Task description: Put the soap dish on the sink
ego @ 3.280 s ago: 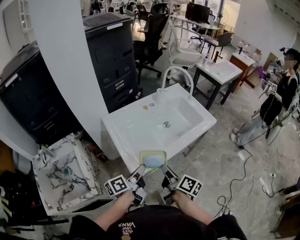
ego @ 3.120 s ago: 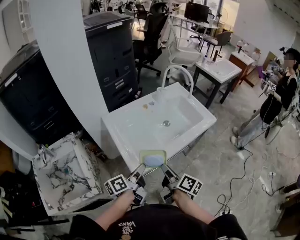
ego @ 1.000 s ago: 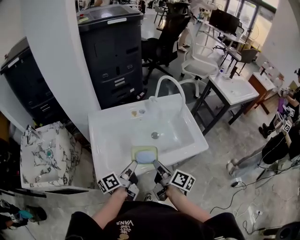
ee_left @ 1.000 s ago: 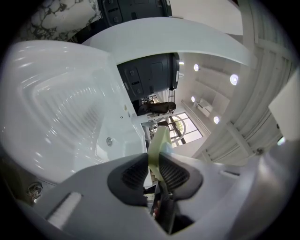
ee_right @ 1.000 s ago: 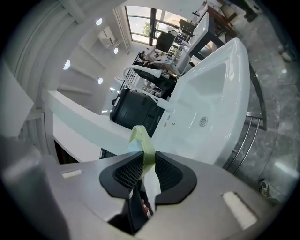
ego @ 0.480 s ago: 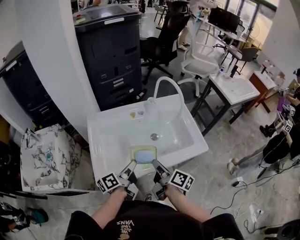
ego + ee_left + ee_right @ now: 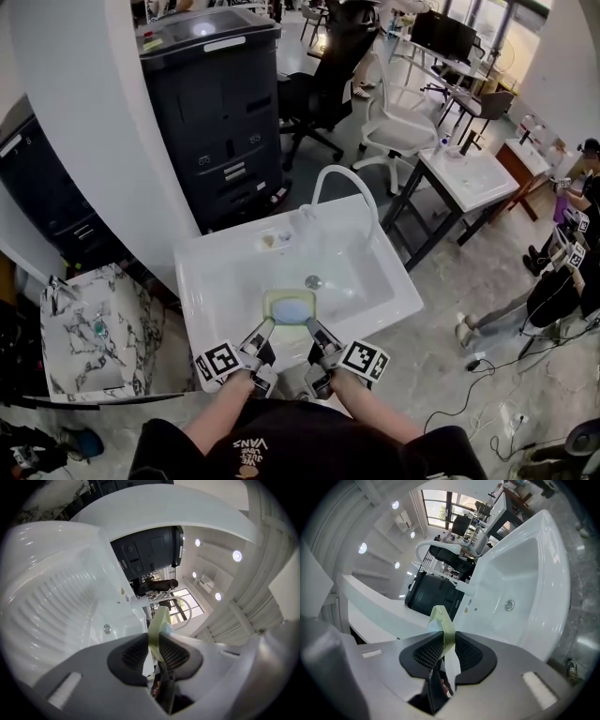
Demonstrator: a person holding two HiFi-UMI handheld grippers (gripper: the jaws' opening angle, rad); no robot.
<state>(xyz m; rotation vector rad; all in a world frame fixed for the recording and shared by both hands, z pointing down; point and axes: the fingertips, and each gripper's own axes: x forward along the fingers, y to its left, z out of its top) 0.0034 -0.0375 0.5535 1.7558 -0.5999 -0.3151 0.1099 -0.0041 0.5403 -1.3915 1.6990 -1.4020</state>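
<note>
Soap dish [image 7: 281, 295], one pale green tray with one blue bar of soap [image 7: 293, 307] in it, hangs between the two tongs, each clamped on one side of it. The left tongs [image 7: 265, 328] pinch the dish's left rim between their dark ribbed pads [image 7: 133, 656]. The right tongs [image 7: 314, 330] pinch its right rim between their pads [image 7: 426, 656] the same way. Under the tongs and the dish lies a white sink [image 7: 202, 300], with the dish over the near part of its basin; whether dish and sink touch cannot be told. One drain [image 7: 313, 281] sits just ahead of the dish, and one arched faucet [image 7: 343, 178] stands farther ahead. Two more sinks show: a marbled one [image 7: 94, 328] well to the left of the tongs, and a white one [image 7: 469, 173] far ahead to the right.
</note>
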